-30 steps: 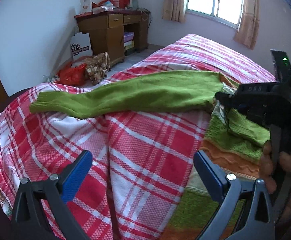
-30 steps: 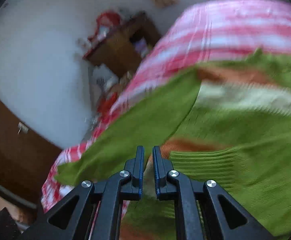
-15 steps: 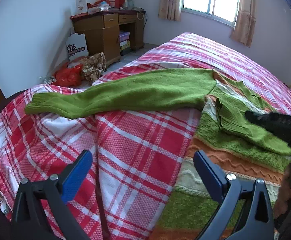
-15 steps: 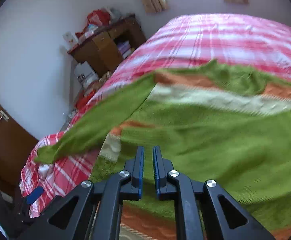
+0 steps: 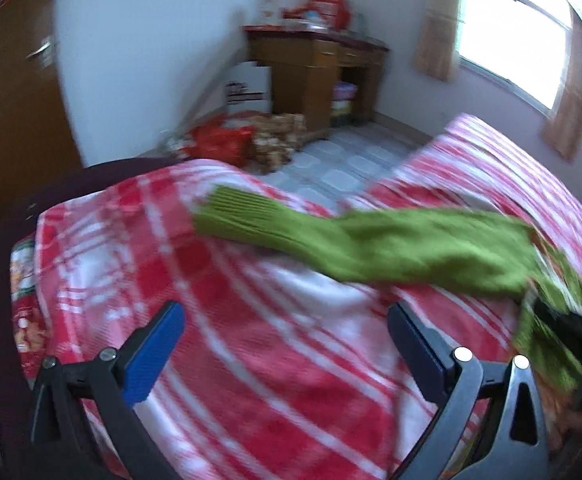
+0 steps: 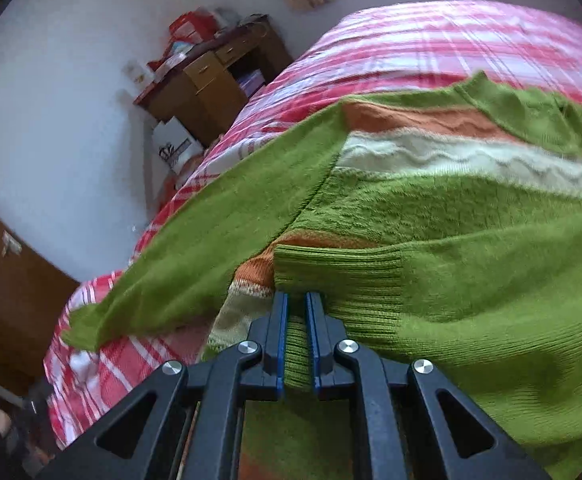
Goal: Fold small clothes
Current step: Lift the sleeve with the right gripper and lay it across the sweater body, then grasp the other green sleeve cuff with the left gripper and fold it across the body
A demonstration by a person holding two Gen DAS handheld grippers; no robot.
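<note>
Left wrist view, blurred. Brown wooden door [image 5: 7, 92] at far left. Bed [image 5: 251, 320] under a red-and-white checked blanket, soft woven texture. Left gripper [image 5: 287, 340] spread wide over bare blanket, blue pads, nothing between them. One long green knit sleeve [image 5: 371, 240] stretched flat across the blanket, ribbed cuff toward the left. Behind it: red bag [image 5: 219, 140] on a tiled floor, white box [image 5: 247, 88] with dark print, unreadable, and a brown wooden desk [image 5: 315, 64] with drawers. Curtained window [image 5: 511, 40] at right.

Right wrist view. Sweater [image 6: 471, 208] lies on the bed: green ribbed and cable knit, with wavy orange and cream bands across the chest. Right gripper [image 6: 295, 320] pressed together, pinching the ribbed cuff of the second sleeve [image 6: 491, 280], which is folded across the sweater's body.
</note>
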